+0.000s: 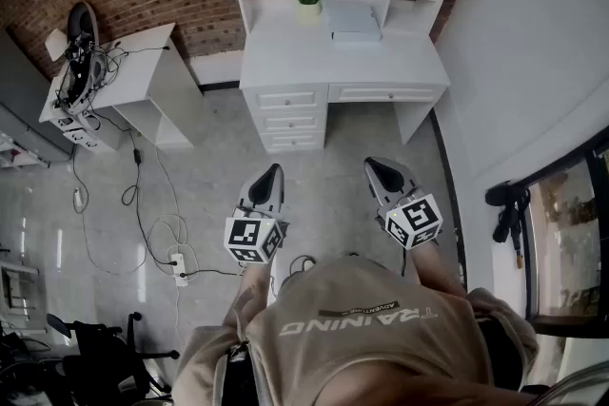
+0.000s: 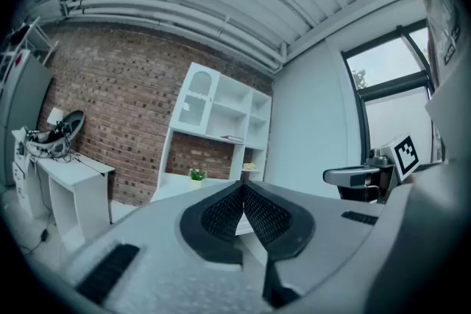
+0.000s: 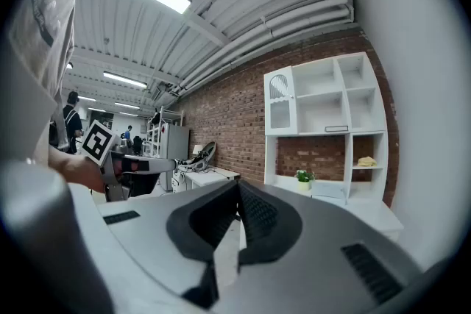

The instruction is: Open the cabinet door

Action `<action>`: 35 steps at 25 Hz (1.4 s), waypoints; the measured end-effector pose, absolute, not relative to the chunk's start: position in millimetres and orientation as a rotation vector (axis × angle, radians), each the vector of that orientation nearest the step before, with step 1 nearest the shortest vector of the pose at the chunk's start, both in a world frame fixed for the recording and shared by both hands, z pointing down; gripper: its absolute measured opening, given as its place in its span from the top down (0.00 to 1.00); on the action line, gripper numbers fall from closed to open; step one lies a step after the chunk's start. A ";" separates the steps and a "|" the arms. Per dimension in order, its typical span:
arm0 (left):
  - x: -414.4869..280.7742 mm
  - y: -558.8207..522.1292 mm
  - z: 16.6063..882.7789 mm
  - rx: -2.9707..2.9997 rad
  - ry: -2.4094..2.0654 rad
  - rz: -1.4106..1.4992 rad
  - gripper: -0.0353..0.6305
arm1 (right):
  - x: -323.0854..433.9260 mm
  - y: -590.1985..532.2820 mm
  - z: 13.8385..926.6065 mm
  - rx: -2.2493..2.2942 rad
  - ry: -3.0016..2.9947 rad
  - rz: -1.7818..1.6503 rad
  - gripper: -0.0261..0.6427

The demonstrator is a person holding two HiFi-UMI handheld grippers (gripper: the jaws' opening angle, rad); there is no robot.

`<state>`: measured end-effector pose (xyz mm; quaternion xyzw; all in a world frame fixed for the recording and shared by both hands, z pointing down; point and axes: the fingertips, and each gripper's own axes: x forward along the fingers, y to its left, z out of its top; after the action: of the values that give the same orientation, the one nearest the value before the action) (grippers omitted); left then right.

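Well beyond left gripper (image 1: 277,169) and right gripper (image 1: 372,164) stands cabinet door (image 3: 278,95); jaws together, empty.

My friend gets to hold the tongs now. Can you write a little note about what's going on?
Left tongs: shut, empty, held level.
Right tongs: the same.
The cabinet door is the arched glass one at the upper left of the white hutch above the desk; it looks closed.
Done: nothing yet; both tongs are well short of the desk.
Left to do: walk up, grip the door, swing it open.
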<state>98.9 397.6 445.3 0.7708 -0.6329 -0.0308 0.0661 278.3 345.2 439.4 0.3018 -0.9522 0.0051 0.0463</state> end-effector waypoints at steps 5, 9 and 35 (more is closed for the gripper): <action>84.2 399.2 465.3 2.273 -1.882 -0.115 0.94 | 270.6 345.5 452.6 0.929 -2.873 0.063 0.94; 73.5 400.5 486.6 2.236 -1.878 -0.080 0.94 | 264.1 351.6 466.8 0.926 -2.849 0.084 0.94; 100.4 169.2 478.4 2.165 -1.899 -0.058 0.94 | 254.3 124.3 504.7 0.692 -2.908 0.167 0.94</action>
<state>100.4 169.2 478.4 0.7453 -0.6537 -0.0199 0.1300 254.3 124.3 504.7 0.2306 -0.9687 0.0555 0.0735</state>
